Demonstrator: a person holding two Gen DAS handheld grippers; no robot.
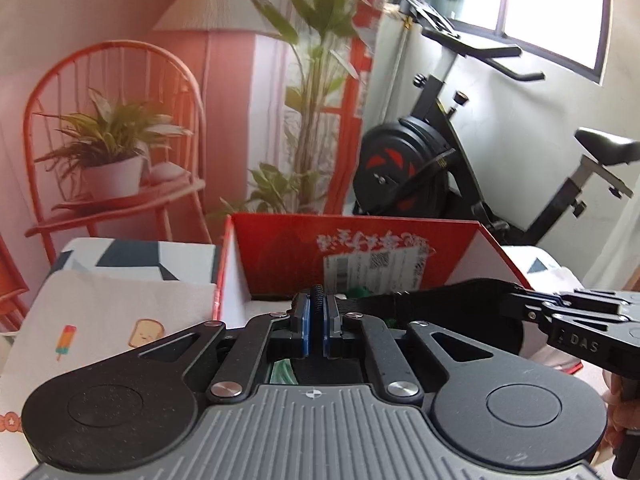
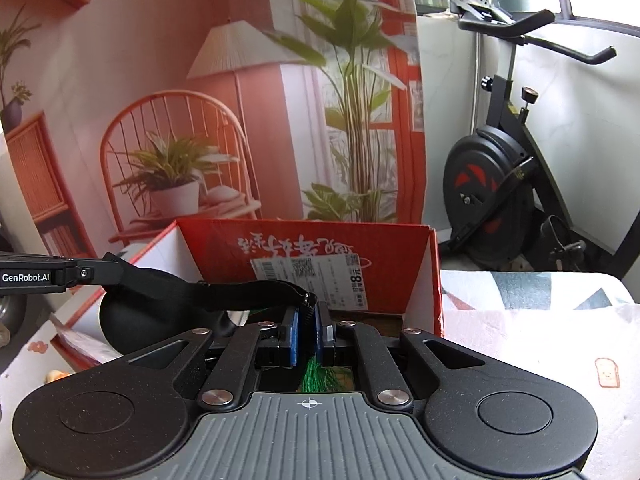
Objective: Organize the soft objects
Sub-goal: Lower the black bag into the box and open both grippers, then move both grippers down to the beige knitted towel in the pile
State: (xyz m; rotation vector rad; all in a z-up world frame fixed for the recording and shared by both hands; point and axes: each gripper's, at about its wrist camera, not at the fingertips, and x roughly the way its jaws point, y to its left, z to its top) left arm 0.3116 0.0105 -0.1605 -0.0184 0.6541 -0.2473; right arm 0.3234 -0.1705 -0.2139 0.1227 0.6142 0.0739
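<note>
A black soft item, a padded piece with a strap [image 2: 160, 292], hangs stretched between both grippers over an open red cardboard box [image 2: 304, 226]. My right gripper [image 2: 308, 316] is shut on the strap's end. My left gripper [image 2: 108, 270] reaches in from the left, shut on the padded end. In the left wrist view my left gripper [image 1: 318, 308] pinches a ribbed black edge, and the black item [image 1: 440, 300] runs right to my right gripper [image 1: 514, 304]. Something green [image 2: 320, 380] lies inside the red box [image 1: 360, 226], mostly hidden.
The box stands on a table under a patterned cloth [image 1: 100, 320] with cartoon prints; the cloth [image 2: 540, 340] also spreads right of the box. Behind are a printed backdrop of a chair and plants [image 1: 120, 140] and a black exercise bike [image 1: 420, 168].
</note>
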